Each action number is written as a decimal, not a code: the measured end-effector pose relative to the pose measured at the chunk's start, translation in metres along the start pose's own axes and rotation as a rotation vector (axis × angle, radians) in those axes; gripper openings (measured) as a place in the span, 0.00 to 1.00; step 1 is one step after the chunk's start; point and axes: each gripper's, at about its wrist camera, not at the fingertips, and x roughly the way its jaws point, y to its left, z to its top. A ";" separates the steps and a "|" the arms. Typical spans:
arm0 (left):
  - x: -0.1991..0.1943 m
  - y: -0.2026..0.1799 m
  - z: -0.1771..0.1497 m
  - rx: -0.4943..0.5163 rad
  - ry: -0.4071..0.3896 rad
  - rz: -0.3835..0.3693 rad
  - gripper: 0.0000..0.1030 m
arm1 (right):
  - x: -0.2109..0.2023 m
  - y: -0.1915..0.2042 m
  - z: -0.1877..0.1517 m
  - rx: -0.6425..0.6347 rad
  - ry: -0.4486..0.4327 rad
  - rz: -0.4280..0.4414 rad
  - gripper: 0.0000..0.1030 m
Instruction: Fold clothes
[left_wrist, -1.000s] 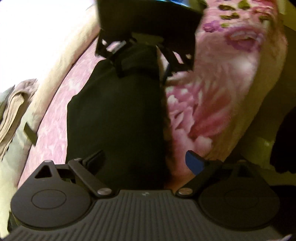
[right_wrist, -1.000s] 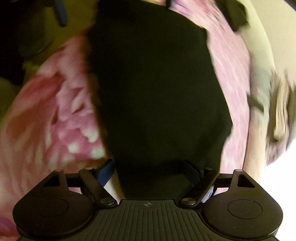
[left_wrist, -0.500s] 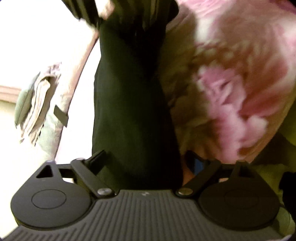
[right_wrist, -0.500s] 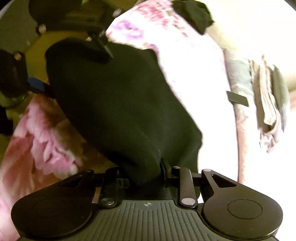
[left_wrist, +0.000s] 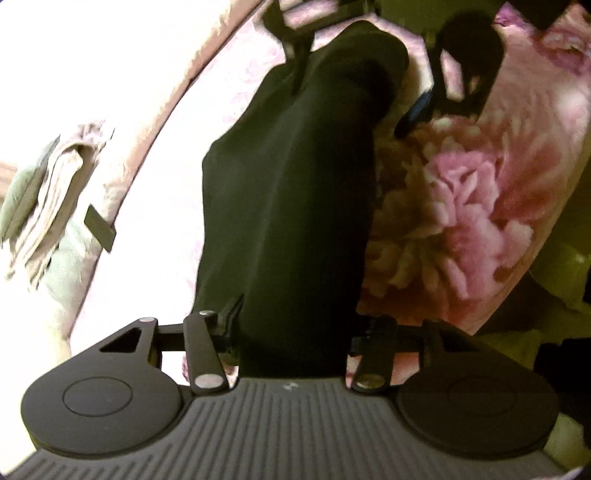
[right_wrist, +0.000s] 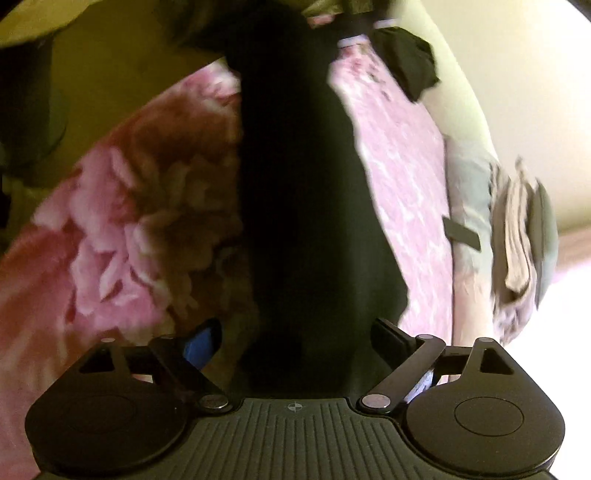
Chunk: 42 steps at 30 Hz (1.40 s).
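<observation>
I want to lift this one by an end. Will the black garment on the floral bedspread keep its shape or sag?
The black garment will probably sag: it drapes in soft rounded folds over the floral bedspread. It looks thin, so likely light. Its matte knit should grip rather than slip, though the far folded end may unfold.

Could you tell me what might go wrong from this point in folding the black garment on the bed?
1. The right tongs are opening with the black garment lying between them, so that end may drop and the fold slump.
2. The left tongs are closing on the cloth but may pinch only a thin layer, leaving the garment bunched.
3. The garment lies half on the fluffy floral blanket, where it could drag and wrinkle.
</observation>
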 end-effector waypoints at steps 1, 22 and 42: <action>-0.002 0.004 -0.002 -0.003 -0.004 -0.004 0.44 | 0.007 0.000 0.000 -0.002 0.008 -0.009 0.87; -0.060 0.092 -0.027 0.249 -0.137 0.029 0.40 | -0.067 -0.148 0.057 0.269 0.205 0.049 0.25; -0.112 0.302 0.267 0.447 -0.709 0.459 0.40 | -0.303 -0.320 -0.113 0.508 0.742 -0.639 0.25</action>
